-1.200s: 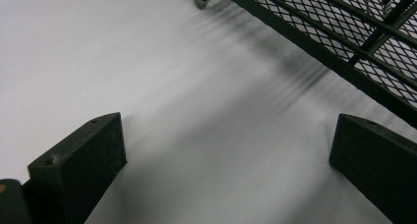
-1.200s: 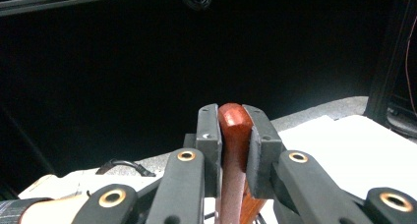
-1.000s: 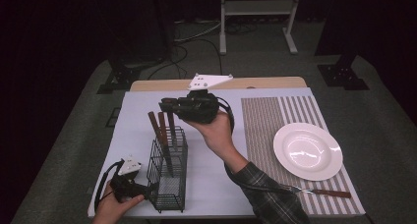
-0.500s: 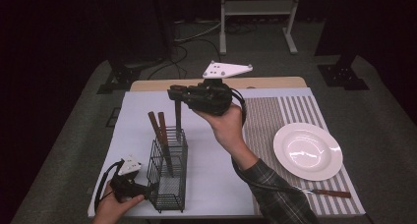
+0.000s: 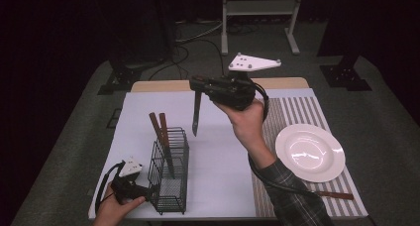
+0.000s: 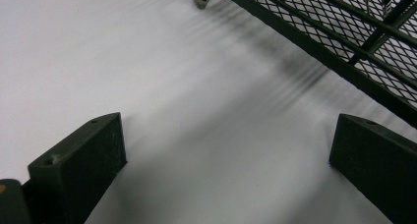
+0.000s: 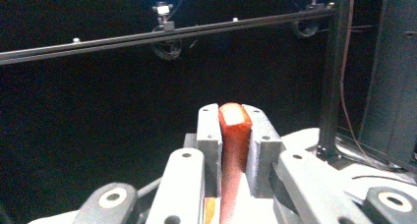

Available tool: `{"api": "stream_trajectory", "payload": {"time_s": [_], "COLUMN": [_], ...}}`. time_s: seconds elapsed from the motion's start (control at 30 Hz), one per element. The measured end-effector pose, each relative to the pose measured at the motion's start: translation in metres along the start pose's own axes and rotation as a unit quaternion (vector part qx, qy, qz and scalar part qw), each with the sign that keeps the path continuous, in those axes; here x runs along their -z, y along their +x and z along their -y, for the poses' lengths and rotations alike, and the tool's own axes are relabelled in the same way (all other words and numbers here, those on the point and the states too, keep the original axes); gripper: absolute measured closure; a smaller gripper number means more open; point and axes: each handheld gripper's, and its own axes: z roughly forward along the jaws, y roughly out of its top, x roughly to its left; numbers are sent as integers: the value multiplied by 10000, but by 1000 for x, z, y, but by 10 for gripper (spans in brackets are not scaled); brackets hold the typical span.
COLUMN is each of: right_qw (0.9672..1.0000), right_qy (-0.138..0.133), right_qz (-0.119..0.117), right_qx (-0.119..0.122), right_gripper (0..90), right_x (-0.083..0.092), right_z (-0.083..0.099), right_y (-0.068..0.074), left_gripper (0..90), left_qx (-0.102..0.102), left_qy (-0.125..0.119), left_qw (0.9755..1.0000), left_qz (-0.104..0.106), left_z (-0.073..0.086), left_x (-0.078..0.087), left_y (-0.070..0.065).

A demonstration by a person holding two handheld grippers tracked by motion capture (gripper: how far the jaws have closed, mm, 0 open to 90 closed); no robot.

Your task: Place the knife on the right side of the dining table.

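The right tongs (image 5: 198, 83) grip a knife (image 5: 196, 113) hanging above the worktop (image 5: 223, 151), while the left tongs (image 6: 226, 175) rest open beside the wire basket (image 5: 169, 174).

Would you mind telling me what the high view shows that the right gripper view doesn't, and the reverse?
High view alone: the wire mesh basket with two wooden-handled utensils standing in it, the white plate on the striped mat, another utensil lying near the table's front edge, and the left gripper beside the basket.

Right gripper view alone: the jaws closed on a reddish wooden handle's end, seen close up.

Both share the right gripper and the utensil it holds, blade hanging down.
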Motion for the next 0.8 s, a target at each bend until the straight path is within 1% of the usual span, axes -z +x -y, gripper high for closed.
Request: {"api": "stream_trajectory", "payload": {"time_s": [0.07, 0.2, 0.4, 0.57, 0.67, 0.8], "right_qw": [10000, 9992, 9969, 9937, 9914, 9872], "right_qy": [-4, 37, 22, 12, -1, 4], "right_qz": [92, 387, 760, 1082, 1272, 1560], "right_qx": [-22, -24, -186, -294, -315, -344], "right_gripper": [788, 787, 785, 783, 783, 782], "right_x": [4, 13, 27, 38, 45, 57], "right_z": [2, 9, 22, 31, 35, 41], "right_y": [-5, -17, -41, -58, -67, -79], "left_gripper": [0, 0, 0, 0, 0, 0], "left_qx": [0, 1, 0, -5, -3, -3], "left_qy": [1, 0, -6, -6, -19, -15], "left_qw": [10000, 10000, 10000, 10000, 10000, 10000], "left_qz": [0, 1, -4, -6, -12, -9], "left_z": [0, 0, 0, 0, 0, 0], "left_x": [0, 0, 0, 0, 0, 0], "left_y": [0, 0, 0, 0, 0, 0]}}
